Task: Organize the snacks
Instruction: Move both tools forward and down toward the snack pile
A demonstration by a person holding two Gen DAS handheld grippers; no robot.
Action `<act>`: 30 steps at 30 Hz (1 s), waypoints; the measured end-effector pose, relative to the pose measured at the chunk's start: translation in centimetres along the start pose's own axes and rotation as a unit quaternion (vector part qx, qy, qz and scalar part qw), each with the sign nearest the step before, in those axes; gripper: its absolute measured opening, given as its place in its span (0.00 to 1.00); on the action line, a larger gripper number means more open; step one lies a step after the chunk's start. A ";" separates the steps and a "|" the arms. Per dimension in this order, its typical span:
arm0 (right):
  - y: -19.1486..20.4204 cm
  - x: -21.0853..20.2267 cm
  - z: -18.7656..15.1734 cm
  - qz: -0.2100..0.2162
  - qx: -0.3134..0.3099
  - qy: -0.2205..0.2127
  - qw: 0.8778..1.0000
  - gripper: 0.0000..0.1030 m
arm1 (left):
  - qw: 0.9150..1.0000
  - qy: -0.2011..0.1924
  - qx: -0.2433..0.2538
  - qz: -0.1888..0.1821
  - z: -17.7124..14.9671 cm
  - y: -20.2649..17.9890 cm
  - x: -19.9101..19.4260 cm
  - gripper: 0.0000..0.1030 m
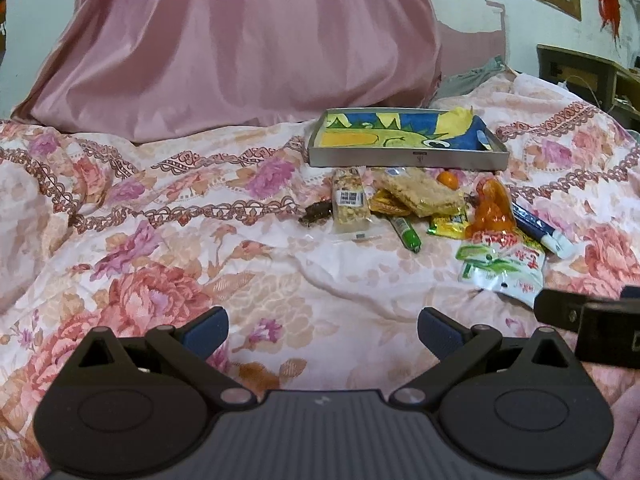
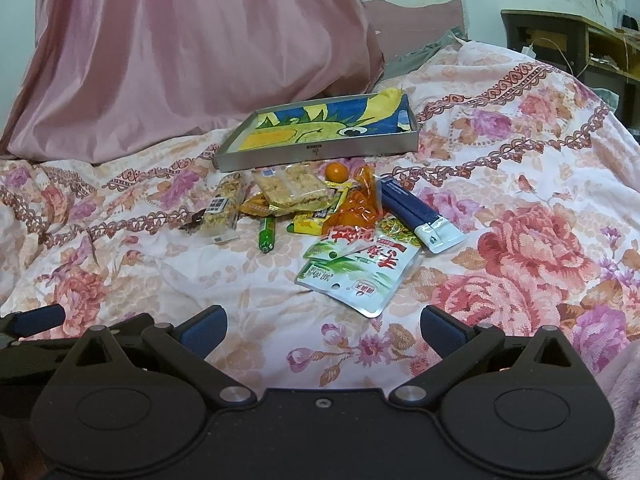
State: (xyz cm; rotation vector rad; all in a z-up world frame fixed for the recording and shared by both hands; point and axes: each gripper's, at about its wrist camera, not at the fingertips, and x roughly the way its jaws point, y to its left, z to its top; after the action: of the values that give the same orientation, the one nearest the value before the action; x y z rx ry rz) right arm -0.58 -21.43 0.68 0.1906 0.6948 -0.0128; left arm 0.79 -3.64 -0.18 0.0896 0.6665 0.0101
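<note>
A pile of snacks lies on the flowered bedspread in front of a shallow metal tray (image 1: 408,158) (image 2: 320,153) with a blue and yellow picture inside. In the pile are a green and white pouch (image 1: 502,266) (image 2: 356,270), a blue and white tube pack (image 1: 540,228) (image 2: 416,210), an orange wrapper (image 1: 492,208) (image 2: 356,210), a green stick (image 1: 406,234) (image 2: 267,234), a cereal bar (image 1: 351,200) (image 2: 222,206), a rice cracker pack (image 1: 420,192) (image 2: 296,190) and a small orange (image 1: 448,180) (image 2: 336,172). My left gripper (image 1: 322,330) is open and empty, well short of the pile. My right gripper (image 2: 322,330) is open and empty, just short of the pouch.
A pink satin curtain (image 1: 240,40) hangs behind the bed. A wooden shelf unit (image 2: 568,40) stands at the far right. The right gripper's body (image 1: 588,316) shows at the right edge of the left wrist view. The flowered bedspread (image 2: 520,240) spreads all around.
</note>
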 end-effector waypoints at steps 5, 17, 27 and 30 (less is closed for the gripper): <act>-1.1 0.4 1.0 0.009 0.028 0.004 1.000 1.00 | 1.000 0.003 0.007 0.021 1.7 -1.2 0.7 1.00; -3.6 2.9 5.3 0.027 0.022 0.002 0.999 1.00 | 0.997 -0.001 0.050 0.058 5.3 -4.3 2.6 1.00; -5.1 6.0 8.6 0.014 -0.034 -0.004 0.999 1.00 | 0.995 -0.002 0.049 0.089 8.5 -5.3 5.4 1.00; -5.1 6.9 8.8 0.015 -0.057 -0.003 0.998 1.00 | 0.994 0.002 0.052 0.092 9.1 -5.6 6.4 1.00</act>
State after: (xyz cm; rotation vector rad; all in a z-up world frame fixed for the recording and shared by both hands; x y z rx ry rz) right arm 9.92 -27.67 2.02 0.0921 0.6839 0.0555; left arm 11.37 -9.65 2.50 0.2516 0.6599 0.1522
